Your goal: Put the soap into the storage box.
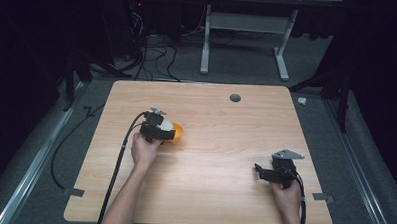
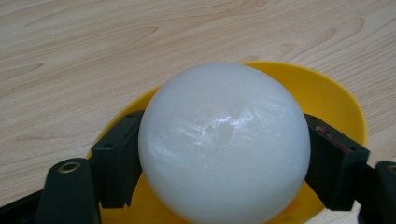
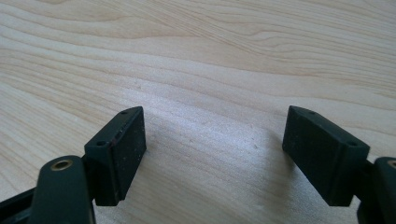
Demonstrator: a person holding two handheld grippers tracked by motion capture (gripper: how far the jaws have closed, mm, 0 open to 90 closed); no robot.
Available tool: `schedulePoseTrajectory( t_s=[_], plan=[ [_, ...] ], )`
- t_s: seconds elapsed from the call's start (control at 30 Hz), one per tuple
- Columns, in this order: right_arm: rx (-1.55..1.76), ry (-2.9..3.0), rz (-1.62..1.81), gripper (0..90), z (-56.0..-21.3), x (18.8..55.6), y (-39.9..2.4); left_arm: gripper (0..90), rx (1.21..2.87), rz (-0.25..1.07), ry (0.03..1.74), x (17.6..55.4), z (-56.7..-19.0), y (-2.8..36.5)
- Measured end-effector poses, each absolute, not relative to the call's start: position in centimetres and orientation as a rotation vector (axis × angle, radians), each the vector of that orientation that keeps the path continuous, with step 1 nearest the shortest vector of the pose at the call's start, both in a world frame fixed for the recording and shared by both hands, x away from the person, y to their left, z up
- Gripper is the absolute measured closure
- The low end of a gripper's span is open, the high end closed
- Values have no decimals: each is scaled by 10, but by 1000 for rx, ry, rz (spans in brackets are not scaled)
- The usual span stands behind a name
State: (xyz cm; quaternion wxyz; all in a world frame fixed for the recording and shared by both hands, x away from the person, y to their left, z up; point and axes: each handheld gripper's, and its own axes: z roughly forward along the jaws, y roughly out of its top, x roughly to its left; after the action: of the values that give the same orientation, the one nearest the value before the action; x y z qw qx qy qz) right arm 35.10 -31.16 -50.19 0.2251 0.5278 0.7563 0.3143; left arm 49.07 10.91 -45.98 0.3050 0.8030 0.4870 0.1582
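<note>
Pale wood grain runs across the table (image 1: 225,143) I am working over, its far edge carrying a small dark grommet (image 1: 235,98); grey carpet, a tangle of cables and a white desk frame (image 1: 246,41) lie beyond that edge in a dim room. On the table's left half sits the yellow bowl (image 1: 178,133), my landmark. My left gripper (image 2: 224,154) reaches over the bowl's near rim, jaws clamped on either side of a white ball (image 2: 223,140) that sits in or just above the bowl; I cannot tell whether it touches the bottom. My right gripper (image 3: 215,154) rests well to the bowl's right, near the table's front corner, jaws spread wide over bare wood. My worry: the ball looks smooth and glossy, held at its widest girth, so a tilt or a slackened grip could let it squirt free and roll off the table.
</note>
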Motion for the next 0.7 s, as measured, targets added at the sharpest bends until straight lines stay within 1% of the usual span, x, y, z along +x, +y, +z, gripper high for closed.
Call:
schedulePoseTrajectory(
  t_s=[0.37, 0.7],
  plan=[
    [1455, 2084, 869, 224, -502, 351, -312, 236, 2147, 424, 1299, 492, -463, 108],
    [1455, 2085, 870, 223, -502, 351, -312, 219, 2114, 440, 1276, 489, -458, 108]
  ],
)
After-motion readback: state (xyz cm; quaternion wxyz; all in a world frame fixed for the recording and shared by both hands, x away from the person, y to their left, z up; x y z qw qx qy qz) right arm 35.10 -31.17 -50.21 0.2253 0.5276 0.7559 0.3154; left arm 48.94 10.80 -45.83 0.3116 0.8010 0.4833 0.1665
